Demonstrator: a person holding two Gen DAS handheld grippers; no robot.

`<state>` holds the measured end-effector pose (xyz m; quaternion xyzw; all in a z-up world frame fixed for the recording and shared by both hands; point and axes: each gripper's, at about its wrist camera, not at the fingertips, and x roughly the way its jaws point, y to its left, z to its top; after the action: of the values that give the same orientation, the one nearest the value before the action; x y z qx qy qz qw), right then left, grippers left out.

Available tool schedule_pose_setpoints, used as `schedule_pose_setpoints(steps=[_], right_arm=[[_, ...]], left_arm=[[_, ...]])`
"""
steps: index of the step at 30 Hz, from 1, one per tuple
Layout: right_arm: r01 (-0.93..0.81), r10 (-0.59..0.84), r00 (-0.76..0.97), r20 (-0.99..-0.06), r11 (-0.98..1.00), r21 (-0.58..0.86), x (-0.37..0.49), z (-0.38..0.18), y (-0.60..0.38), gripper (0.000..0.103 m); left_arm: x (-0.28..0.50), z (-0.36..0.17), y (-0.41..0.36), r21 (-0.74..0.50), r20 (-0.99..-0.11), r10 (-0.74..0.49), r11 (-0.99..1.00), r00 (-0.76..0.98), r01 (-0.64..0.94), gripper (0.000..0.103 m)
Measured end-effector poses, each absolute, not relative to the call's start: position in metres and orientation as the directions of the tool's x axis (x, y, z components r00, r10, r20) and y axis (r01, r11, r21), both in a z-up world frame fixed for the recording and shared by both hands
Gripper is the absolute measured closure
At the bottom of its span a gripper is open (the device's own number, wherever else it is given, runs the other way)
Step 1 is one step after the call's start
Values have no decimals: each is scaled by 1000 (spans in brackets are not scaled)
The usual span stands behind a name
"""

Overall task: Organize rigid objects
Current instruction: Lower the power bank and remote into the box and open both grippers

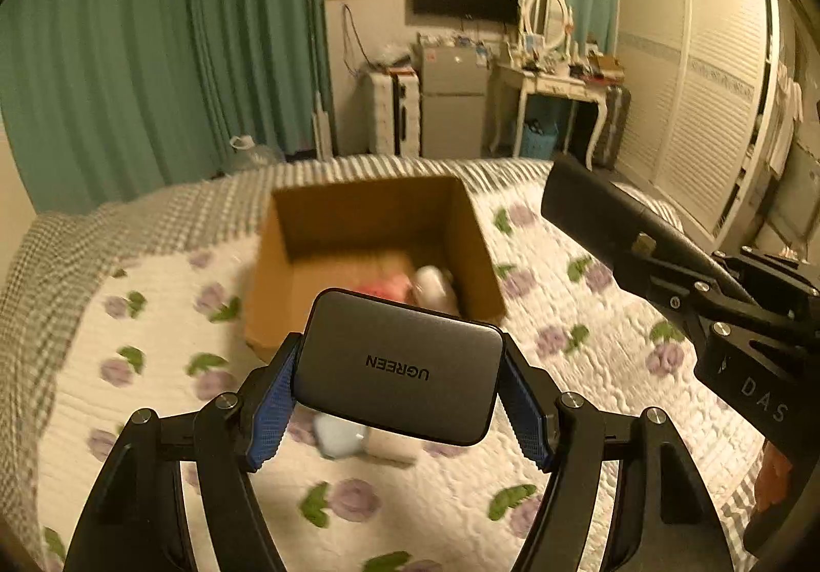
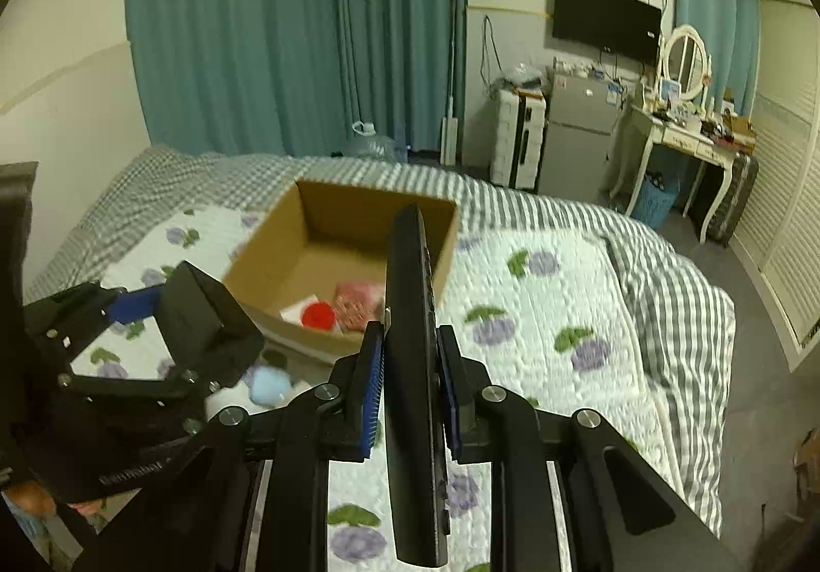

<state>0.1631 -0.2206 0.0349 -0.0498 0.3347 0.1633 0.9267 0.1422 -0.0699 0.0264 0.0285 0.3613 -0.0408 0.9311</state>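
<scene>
My left gripper is shut on a grey UGREEN charger and holds it above the bed, just short of the open cardboard box. My right gripper is shut on a long black remote control, held on edge and pointing at the box. The remote also shows at the right of the left wrist view. The charger in the left gripper shows at the left of the right wrist view. The box holds a red round thing, a pink packet and a white item.
The box sits on a quilt with purple flowers over a striped bed. A light blue soft thing lies on the quilt in front of the box. Behind the bed stand teal curtains, a small fridge, a dressing table and a wardrobe.
</scene>
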Motion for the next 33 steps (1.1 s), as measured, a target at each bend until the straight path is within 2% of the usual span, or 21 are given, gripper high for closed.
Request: schedule_pose_setpoints(steps=[12,15,22,28,33], right_arm=[[-384,336,727,-599,922,52,224,48,-173,84],[-385,338,727,-598,921,52,249,41,-163,84],[-403,362,709,-605,912,74,307,9,-149,84],[-400,367,664,-651,910,105,333,-37,-154,84],[-397,361,644,-675,911,110,339,-54,-157,84]], left_arm=[[210,40,-33,75,-642,3,995,767,59,30],[238,28,-30,102,-649,18,993,760,64,30],[291,-28,-25,77,-704,-3,994,710,81,30],[311,-64,-30,89,-741,-5,990,672,105,29],[320,-78,-25,40,-800,-17,996,600,82,29]])
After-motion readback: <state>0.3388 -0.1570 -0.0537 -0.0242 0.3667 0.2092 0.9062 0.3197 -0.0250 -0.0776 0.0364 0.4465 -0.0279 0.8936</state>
